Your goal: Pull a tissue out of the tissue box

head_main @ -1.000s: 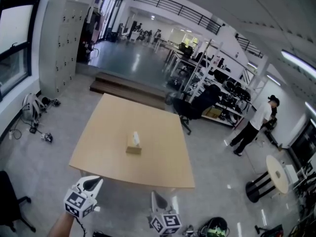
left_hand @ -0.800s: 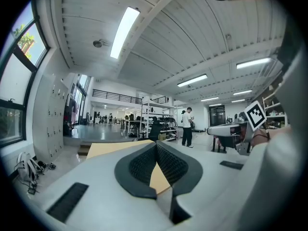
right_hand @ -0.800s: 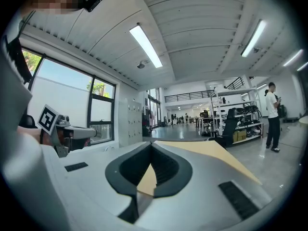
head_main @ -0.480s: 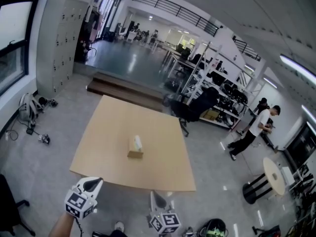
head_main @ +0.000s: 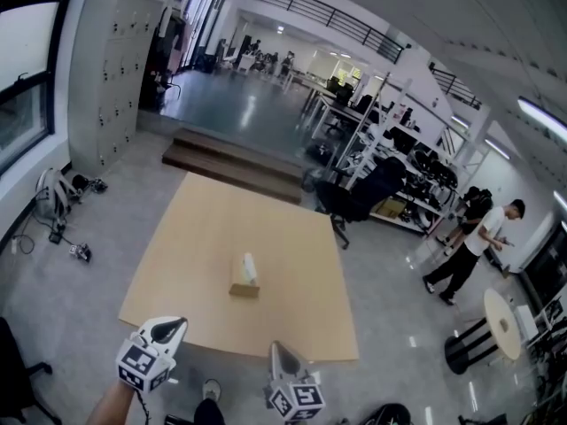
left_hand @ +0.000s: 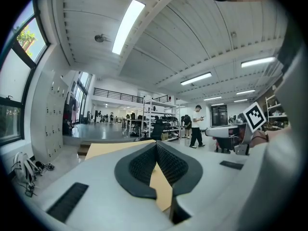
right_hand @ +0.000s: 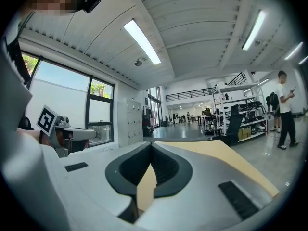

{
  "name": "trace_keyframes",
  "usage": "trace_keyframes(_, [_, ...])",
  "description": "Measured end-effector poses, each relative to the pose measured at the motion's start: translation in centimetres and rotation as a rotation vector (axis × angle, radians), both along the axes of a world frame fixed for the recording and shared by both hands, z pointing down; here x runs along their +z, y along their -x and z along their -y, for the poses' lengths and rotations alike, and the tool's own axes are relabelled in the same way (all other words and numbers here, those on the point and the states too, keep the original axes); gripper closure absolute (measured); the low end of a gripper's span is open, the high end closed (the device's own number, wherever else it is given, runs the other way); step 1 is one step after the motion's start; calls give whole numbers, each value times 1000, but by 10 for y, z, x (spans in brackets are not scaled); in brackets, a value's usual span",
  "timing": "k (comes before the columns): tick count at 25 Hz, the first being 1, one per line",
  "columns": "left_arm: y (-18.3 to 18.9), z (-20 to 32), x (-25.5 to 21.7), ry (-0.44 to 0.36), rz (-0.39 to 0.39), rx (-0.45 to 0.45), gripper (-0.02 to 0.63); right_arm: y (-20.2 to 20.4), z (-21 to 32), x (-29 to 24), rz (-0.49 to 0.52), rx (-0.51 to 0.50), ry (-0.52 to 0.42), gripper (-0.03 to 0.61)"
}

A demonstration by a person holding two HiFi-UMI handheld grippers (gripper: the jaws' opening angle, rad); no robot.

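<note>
Tissue box sits upright near the middle of the tan table, with a white tissue sticking up from its top slot. Both grippers are at the table's near edge, well apart from the box.

Left gripper: jaws closed tip to tip, nothing between the pads; the left gripper view shows only tabletop through the gap behind the tips.

Right gripper: jaws likewise pressed together, empty.

Both point roughly level toward the table. A black office chair is beyond the far right corner, and a person stands on the floor further right
</note>
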State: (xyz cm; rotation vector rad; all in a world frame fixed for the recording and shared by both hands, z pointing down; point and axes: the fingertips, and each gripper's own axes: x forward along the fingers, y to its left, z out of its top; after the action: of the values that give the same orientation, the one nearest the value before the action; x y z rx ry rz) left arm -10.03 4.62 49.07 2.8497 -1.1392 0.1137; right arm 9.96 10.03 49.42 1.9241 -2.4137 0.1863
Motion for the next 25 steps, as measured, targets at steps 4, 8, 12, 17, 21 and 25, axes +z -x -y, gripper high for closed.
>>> trace_keyframes(4, [-20, 37, 5, 15, -11, -14, 606, -20, 39, 6, 11, -11, 11, 575])
trace_keyframes(8, [-39, 76, 3, 18, -3, -26, 606, -38, 82, 9, 13, -28, 28, 575])
trace_keyframes(12, [-56, 114, 3, 11, 4, -37, 606, -58, 122, 12, 18, -29, 33, 575])
trace_keyframes(17, [-68, 158, 8, 32, -17, -75, 606, -72, 165, 17, 34, -64, 48, 575])
trace_keyframes(21, [-86, 188, 10, 30, -2, -68, 606, -87, 197, 24, 45, -71, 46, 575])
trace_keyframes(25, [-93, 214, 14, 41, 2, -88, 606, -92, 222, 27, 50, -93, 49, 575])
